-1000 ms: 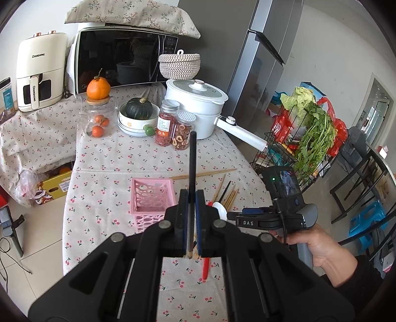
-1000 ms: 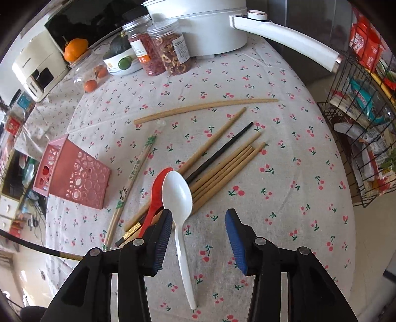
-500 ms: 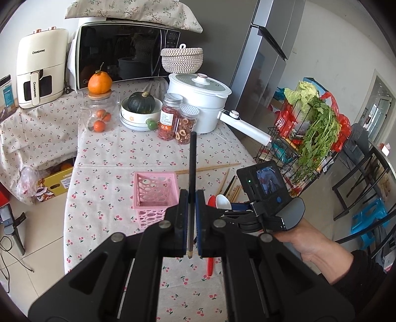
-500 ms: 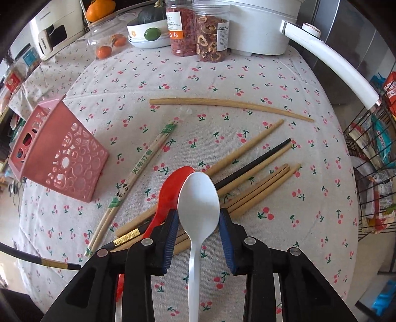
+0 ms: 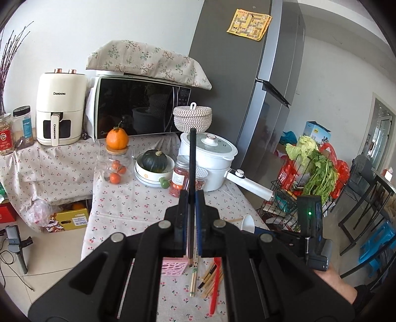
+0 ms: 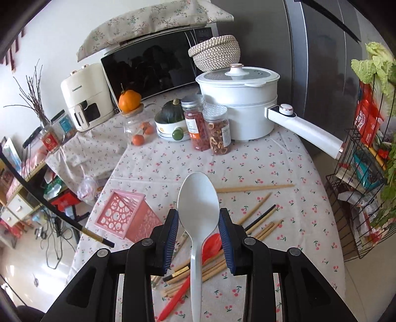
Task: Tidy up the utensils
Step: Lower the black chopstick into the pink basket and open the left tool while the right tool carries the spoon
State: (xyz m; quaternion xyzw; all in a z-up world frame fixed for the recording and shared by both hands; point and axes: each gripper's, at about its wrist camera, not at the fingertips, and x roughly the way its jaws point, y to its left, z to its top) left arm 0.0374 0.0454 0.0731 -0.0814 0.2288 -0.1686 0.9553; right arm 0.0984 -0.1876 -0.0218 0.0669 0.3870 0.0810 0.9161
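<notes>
Readable text: one brand name only.

From my left tool I read "CHANGHONG" twice on the cream air fryer [image 5: 61, 109]: once across its upper front, once running vertically down its drawer handle. From my right tool the same fryer's lettering is too small to make out. The red-labelled jar [image 5: 5, 135], the blue-labelled jar [image 5: 23, 126], the spice jar [image 6: 195, 123] and the yellow sheet [image 5: 249, 24] on the fridge [image 5: 237, 99] carry print I cannot read.
</notes>
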